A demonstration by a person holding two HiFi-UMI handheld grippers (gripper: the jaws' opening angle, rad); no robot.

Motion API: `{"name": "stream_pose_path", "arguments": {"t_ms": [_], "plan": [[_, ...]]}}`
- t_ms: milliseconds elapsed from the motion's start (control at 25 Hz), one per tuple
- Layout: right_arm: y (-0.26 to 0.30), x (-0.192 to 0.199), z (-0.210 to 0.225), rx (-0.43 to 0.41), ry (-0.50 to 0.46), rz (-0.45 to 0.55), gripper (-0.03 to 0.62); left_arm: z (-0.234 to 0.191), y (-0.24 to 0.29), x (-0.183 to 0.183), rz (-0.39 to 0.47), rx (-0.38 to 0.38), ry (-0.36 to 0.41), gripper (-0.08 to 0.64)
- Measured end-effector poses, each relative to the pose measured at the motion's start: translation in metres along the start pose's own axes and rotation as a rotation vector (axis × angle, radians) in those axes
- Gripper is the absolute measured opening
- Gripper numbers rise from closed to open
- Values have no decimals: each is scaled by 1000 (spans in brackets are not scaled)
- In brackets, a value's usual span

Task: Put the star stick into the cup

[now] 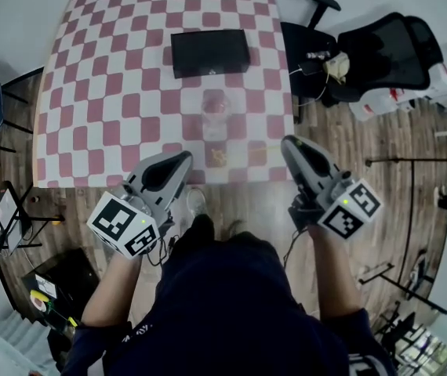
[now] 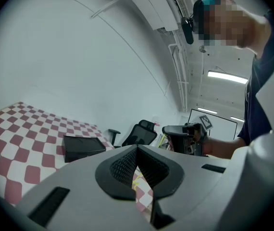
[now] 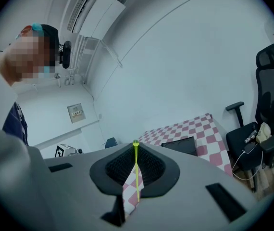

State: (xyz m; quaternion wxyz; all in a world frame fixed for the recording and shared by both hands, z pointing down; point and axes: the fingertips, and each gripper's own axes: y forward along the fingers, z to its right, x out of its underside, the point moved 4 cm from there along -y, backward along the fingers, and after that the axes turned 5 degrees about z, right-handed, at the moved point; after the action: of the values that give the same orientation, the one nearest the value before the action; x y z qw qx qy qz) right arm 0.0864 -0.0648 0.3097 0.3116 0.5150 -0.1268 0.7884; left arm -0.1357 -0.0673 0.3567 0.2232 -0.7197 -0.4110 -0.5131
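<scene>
A clear cup [image 1: 214, 117] stands on the pink-and-white checked table [image 1: 114, 92], near the middle of its front half. A small yellowish thing [image 1: 219, 157] lies on the cloth just in front of the cup; what it is I cannot tell. My right gripper [image 1: 288, 143] [image 3: 135, 147] hovers at the table's front edge, right of the cup. Its jaws are shut on a thin yellow-green stick [image 3: 137, 177] that runs along their seam; no star shows. My left gripper [image 1: 184, 160] [image 2: 137, 149] is at the front edge, left of the cup, shut and empty.
A flat black box [image 1: 209, 52] [image 2: 83, 147] [image 3: 179, 145] lies at the far middle of the table. A black office chair [image 1: 388, 49] [image 3: 271, 105] stands on the wooden floor to the right. Dark stands and cables [image 1: 12, 218] sit on the floor at the left.
</scene>
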Motion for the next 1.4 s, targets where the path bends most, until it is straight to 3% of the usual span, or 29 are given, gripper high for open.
{"name": "stream_pose_path", "arguments": {"t_ms": [320,800,1400], "plan": [[32,-10,39,-8,6,-15,26,-22,22,4,-31,-36,-17,31],[90,-5,112,-112,90,-58,26,-38,58,13,-65,-192,-40,31],[144,34,159,-111,161,-130,26,-68,79,29,-105,-235,-96,31]]}}
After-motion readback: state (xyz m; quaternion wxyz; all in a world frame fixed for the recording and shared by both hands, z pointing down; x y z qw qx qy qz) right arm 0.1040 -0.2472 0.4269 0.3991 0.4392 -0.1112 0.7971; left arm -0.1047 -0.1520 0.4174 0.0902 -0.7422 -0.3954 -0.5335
